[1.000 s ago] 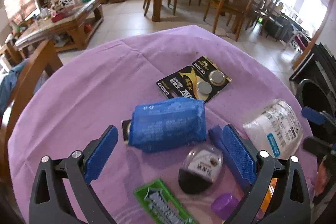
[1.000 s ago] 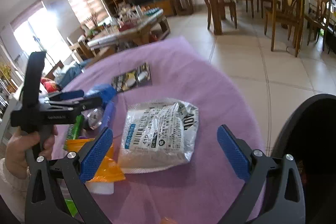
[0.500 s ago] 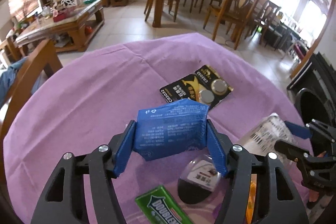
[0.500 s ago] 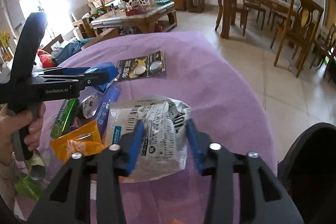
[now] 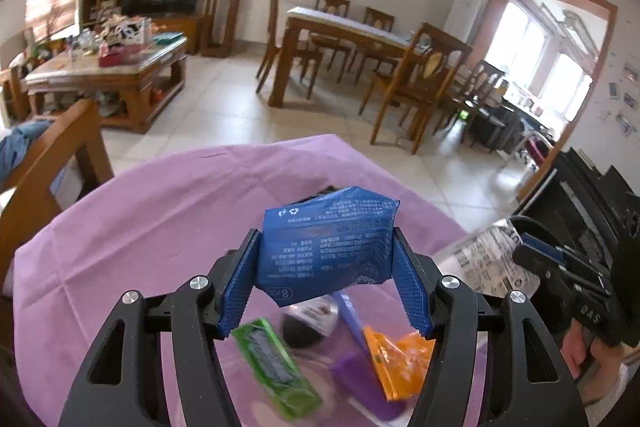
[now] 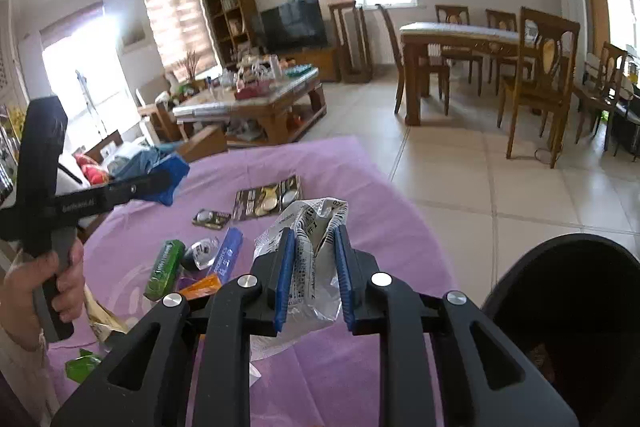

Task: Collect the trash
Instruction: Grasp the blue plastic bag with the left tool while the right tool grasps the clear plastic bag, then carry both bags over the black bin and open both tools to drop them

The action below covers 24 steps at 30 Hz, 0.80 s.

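Observation:
My left gripper (image 5: 325, 267) is shut on a blue packet (image 5: 332, 227) and holds it clear above the purple tablecloth (image 5: 160, 219). From the right wrist view that gripper (image 6: 160, 181) and the blue packet (image 6: 174, 171) hang at the left, held by a hand. My right gripper (image 6: 314, 239) has a crumpled clear plastic bag with printed labels (image 6: 308, 279) between its pads. Its jaws are closing, squeezing the bag into a fold, and the bag hangs raised off the cloth. The bag (image 5: 488, 259) also shows at the right edge of the left wrist view.
Left on the cloth are a green gum pack (image 6: 164, 267), an orange sachet (image 5: 400, 359), a blue tube (image 6: 228, 251), a round clear case (image 6: 202, 251) and coin-battery cards (image 6: 268, 199). A black bin (image 6: 568, 307) stands off the table's right edge. A wooden chair (image 5: 60, 155) stands left.
Both grippers went from wide open to closed, the left on the blue packet and the right on the plastic bag. Both then rose, lifting their items off the cloth.

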Tool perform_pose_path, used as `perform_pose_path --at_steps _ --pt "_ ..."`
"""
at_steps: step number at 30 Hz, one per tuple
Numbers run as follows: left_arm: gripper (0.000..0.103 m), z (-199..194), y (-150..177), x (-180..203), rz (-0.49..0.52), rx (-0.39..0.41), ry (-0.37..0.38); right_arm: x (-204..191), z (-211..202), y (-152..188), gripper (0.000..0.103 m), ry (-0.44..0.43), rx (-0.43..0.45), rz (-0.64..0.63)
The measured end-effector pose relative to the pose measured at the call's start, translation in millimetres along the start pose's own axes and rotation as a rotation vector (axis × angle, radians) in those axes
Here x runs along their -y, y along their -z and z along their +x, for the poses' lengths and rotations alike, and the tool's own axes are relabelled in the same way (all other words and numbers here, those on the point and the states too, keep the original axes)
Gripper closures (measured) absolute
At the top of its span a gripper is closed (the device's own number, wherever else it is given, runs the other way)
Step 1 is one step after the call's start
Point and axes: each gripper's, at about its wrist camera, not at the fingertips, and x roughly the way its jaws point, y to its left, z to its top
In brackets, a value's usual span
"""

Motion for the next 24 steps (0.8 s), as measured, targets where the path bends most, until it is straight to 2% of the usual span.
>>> perform_pose_path --at_steps 5,10,17,21,24 --pt "0.040 -9.3 7.1 47.1 0.068 0.000 0.056 15.4 -27.8 -2.6 0.082 0.010 0.070 0.033" --pt "0.040 -1.9 20.9 106.8 0.152 -0.019 0.124 44.4 -61.7 -4.8 0.082 0.060 0.152 0.089" --pt "0.040 35.0 53.4 201.7 0.261 -0.090 0.234 109.9 -107.4 2.5 0.082 0.182 0.228 0.181" --pt "0.040 56.6 72.1 246.4 0.309 -0.126 0.284 144.2 -124.7 13.8 0.082 0.283 0.241 0.210" --pt "0.040 75.5 88.5 281.2 0.349 -0.160 0.318 162.3 -126.7 25.1 0.082 0.323 0.230 0.235"
